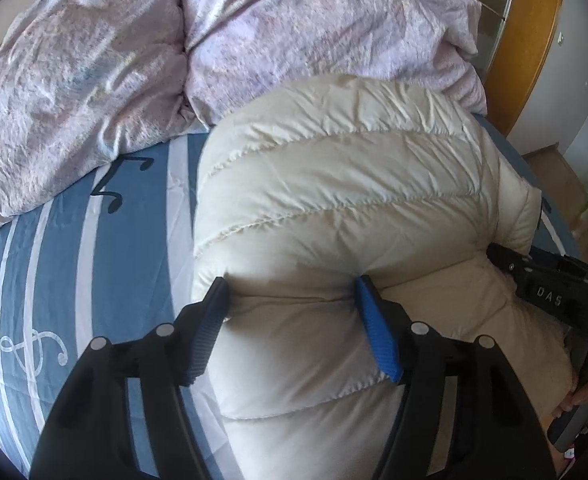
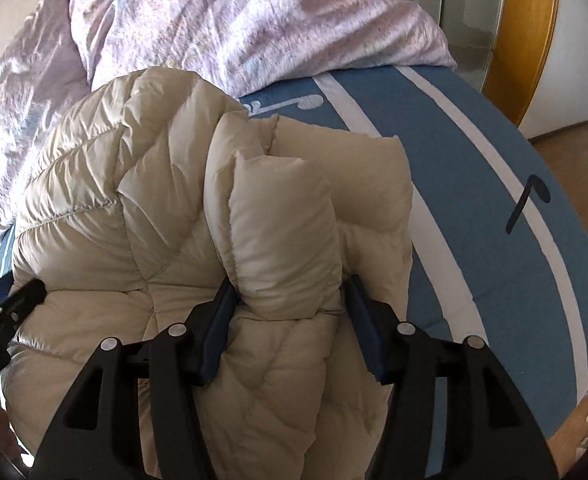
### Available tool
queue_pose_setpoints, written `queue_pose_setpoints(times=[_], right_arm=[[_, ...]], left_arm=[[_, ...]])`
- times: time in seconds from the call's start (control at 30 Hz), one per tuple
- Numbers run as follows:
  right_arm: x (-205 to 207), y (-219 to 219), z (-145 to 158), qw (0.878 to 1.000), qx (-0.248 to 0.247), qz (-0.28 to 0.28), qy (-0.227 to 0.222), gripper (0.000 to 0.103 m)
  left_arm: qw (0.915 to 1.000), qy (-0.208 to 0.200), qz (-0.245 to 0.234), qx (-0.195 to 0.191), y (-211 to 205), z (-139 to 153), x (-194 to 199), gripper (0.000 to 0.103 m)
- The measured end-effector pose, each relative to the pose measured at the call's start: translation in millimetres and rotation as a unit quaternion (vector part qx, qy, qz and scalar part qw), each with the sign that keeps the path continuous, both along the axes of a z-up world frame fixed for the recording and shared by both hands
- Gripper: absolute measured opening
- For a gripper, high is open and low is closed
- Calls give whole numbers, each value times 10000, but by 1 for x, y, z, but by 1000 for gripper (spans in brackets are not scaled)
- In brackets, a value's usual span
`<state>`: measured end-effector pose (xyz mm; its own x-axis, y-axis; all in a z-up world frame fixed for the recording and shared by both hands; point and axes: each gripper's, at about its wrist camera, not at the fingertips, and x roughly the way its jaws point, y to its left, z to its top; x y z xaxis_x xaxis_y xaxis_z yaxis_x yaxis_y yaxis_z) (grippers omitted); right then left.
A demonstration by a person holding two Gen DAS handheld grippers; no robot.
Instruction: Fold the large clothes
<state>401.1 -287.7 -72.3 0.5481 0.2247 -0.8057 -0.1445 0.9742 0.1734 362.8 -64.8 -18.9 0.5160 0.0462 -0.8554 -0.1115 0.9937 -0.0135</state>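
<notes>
A cream quilted down jacket (image 1: 334,184) lies bunched on the blue striped bed sheet (image 1: 74,260). My left gripper (image 1: 290,284) points down at its near left part, and both pads press into a puffy fold that fills the gap between them. In the right wrist view the jacket (image 2: 134,184) is doubled over, with a thick padded flap standing up. My right gripper (image 2: 290,284) is shut on that flap. The right gripper's black body (image 1: 534,276) shows at the jacket's right side, and the left gripper's tip (image 2: 14,304) at its left edge.
A crumpled lilac duvet (image 1: 94,60) is heaped along the far side of the bed, touching the jacket's far edge. Bare sheet (image 2: 474,184) with music-note prints lies right of the jacket. A wooden door frame (image 1: 534,40) and wooden floor (image 2: 574,148) lie beyond the bed's right edge. A hand (image 1: 586,396) holds the right gripper.
</notes>
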Motion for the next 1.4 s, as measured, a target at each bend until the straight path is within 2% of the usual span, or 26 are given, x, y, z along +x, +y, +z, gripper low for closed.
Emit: queue_pose_setpoints(times=[0.2,0.3,0.47,0.57,0.7,0.8,0.9,1.1,1.23,1.4], right_arm=[[-3,1,12,9998,-152,43,-130,57],[-12,-1,30,9989,-209,-1,-428,57],[-34,3,72,9940,216,174,-1054,57],[-40,19,79,9918,285,508,-1138,51],[-35,41,66,9915,2,795,-1028,38],[-24,43,40,9947,-320,679,-697,33],[-18,33,22,9964,-291,587,-536,28],[-18,29,11,9962,-355,534,-584,28],[-16,20,4,9977,-55,428,-530,28],[-13,16,-3,9977,210,388,-510,28]], left_arm=[[9997,217,46,-45,-8,-19,0,67],[9997,238,54,-42,-9,-20,0,67],[9996,246,90,-71,-8,-18,1,67],[9996,243,103,-50,-9,-18,1,67],[9996,235,120,-47,-10,-19,1,67],[9997,221,120,-81,-8,-18,0,67],[9996,159,115,-187,-3,-12,0,68],[9999,-92,36,-32,-7,2,11,68],[9997,-201,-48,113,-13,3,23,69],[9993,-195,-160,266,-21,-8,27,78]])
